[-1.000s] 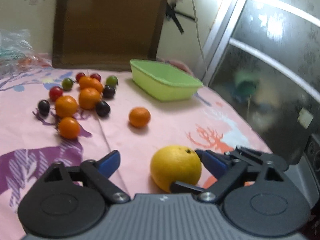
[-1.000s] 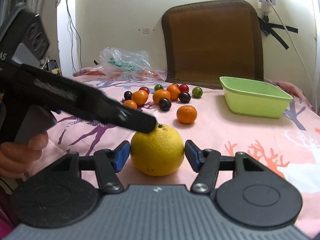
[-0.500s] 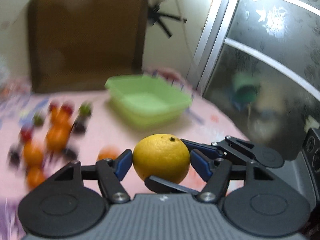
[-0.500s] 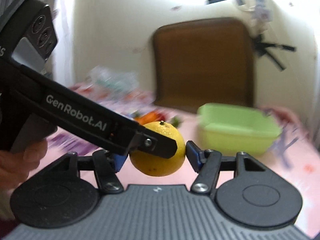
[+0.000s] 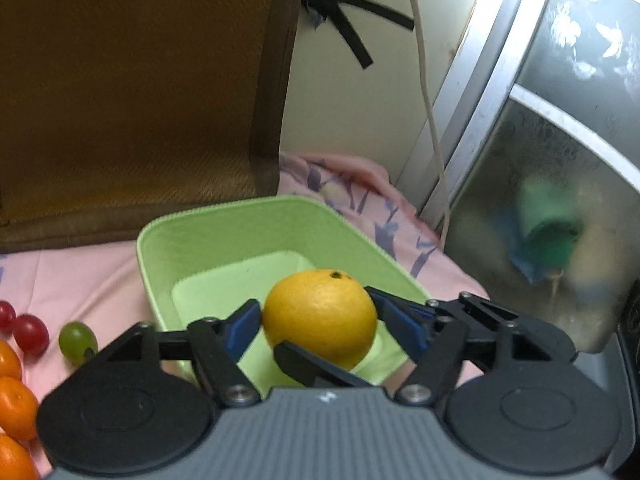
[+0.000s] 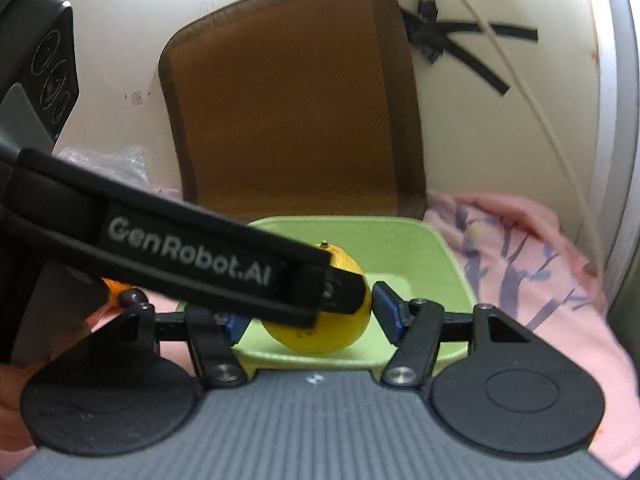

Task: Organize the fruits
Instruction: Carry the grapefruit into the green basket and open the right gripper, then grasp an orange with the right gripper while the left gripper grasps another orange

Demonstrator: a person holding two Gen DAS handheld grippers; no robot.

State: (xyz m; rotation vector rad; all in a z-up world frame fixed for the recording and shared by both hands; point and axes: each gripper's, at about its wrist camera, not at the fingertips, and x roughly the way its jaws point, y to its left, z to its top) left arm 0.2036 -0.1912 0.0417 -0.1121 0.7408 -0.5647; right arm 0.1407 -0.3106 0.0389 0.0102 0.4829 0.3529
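Note:
A large yellow orange (image 5: 320, 312) hangs above the green bin (image 5: 160, 240). My left gripper (image 5: 320, 316) is shut on it, blue pads (image 5: 244, 324) pressing both sides. In the right wrist view my right gripper (image 6: 312, 316) is also shut on the orange (image 6: 320, 336), over the bin (image 6: 448, 256). The left gripper's finger crosses in front there and hides the fruit's top. Small fruits lie on the pink cloth to the left: a green grape (image 5: 76, 340), red grapes (image 5: 30, 334) and tangerines (image 5: 16, 404).
A brown chair back (image 5: 132, 92) stands behind the bin. To the right are a frosted glass door (image 5: 560, 200) and a hanging white cable (image 5: 424, 80). A plastic bag (image 6: 104, 164) lies at the far left. A person's hand (image 6: 8, 400) holds the left tool.
Both grippers have lifted the yellow orange off the cloth and carried it forward, from near the front edge to above the green bin. The small fruits have slid off to the left.

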